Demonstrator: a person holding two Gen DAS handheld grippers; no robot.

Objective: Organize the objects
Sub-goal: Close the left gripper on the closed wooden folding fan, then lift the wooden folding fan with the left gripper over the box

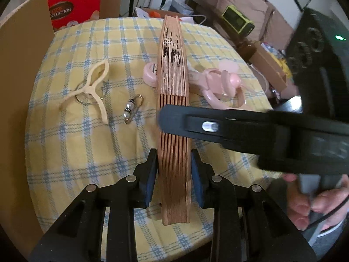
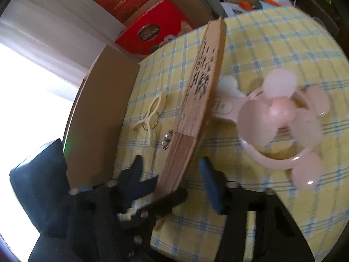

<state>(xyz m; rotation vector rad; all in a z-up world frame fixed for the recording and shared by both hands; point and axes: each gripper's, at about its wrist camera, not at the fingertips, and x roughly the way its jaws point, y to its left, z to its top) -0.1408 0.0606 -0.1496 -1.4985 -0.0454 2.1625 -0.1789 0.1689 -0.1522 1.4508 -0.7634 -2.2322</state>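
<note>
A folded wooden fan (image 1: 173, 113) stands on its edge over the yellow checked tablecloth (image 1: 72, 144). My left gripper (image 1: 173, 174) is shut on the folded fan near its pivot end, blue pads (image 1: 150, 174) against both sides. My right gripper (image 1: 172, 118) reaches in from the right across the fan's middle; its far finger is hidden behind the slats. In the right wrist view the fan (image 2: 196, 100) leans between my right gripper's (image 2: 172, 174) open jaws, with a gap to the blue pad on the right. The left gripper (image 2: 165, 196) shows blurred below it.
A pink handheld fan (image 1: 218, 83) (image 2: 283, 120) lies right of the wooden fan. A cream clip on a key ring (image 1: 91, 85) (image 2: 150, 113) and a pearl pin (image 1: 130, 109) (image 2: 166, 142) lie left. A cardboard wall (image 1: 19, 65) and red box (image 1: 76, 2) border the table.
</note>
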